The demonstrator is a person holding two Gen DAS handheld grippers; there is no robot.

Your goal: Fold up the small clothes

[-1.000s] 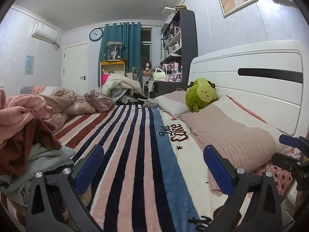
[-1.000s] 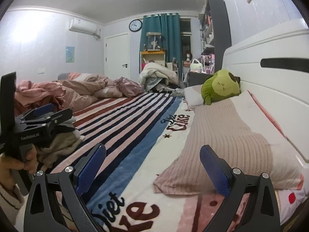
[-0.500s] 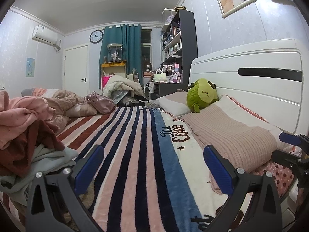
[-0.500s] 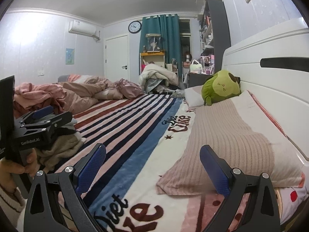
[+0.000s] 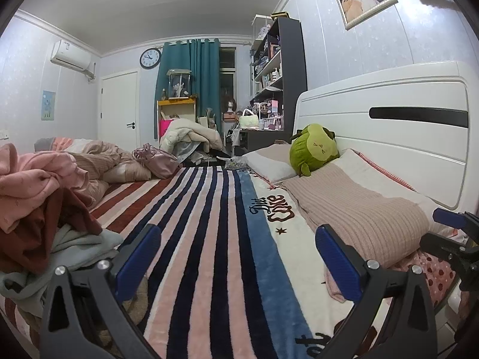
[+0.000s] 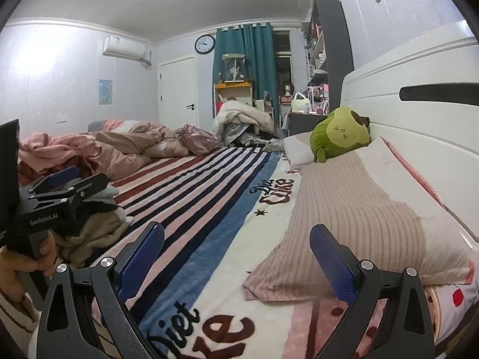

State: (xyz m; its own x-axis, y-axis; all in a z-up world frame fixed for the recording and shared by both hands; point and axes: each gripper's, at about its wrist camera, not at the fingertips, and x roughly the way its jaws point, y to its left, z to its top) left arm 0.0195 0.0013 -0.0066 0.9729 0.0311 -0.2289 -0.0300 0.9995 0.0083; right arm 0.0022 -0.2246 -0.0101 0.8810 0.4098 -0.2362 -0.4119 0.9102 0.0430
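Both wrist cameras sit low over the striped bed (image 5: 209,239), looking along it toward the teal curtain (image 5: 191,83) and wall clock (image 6: 204,44). The left view sits nearer the clothes pile (image 5: 45,209); the right view hugs the headboard (image 6: 419,113). Both share the green plush (image 5: 314,148) and pillow (image 6: 359,209).

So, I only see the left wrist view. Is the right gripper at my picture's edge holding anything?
Observer: No. The right gripper is open, with only the blanket beyond it.
Operator: What holds the left one up?
Observer: A hand wraps the handle of the left gripper, with a striped cuff below it.
Operator: Any writing on it?
Observer: Yes, a label on its side reads GenRobot.AI.
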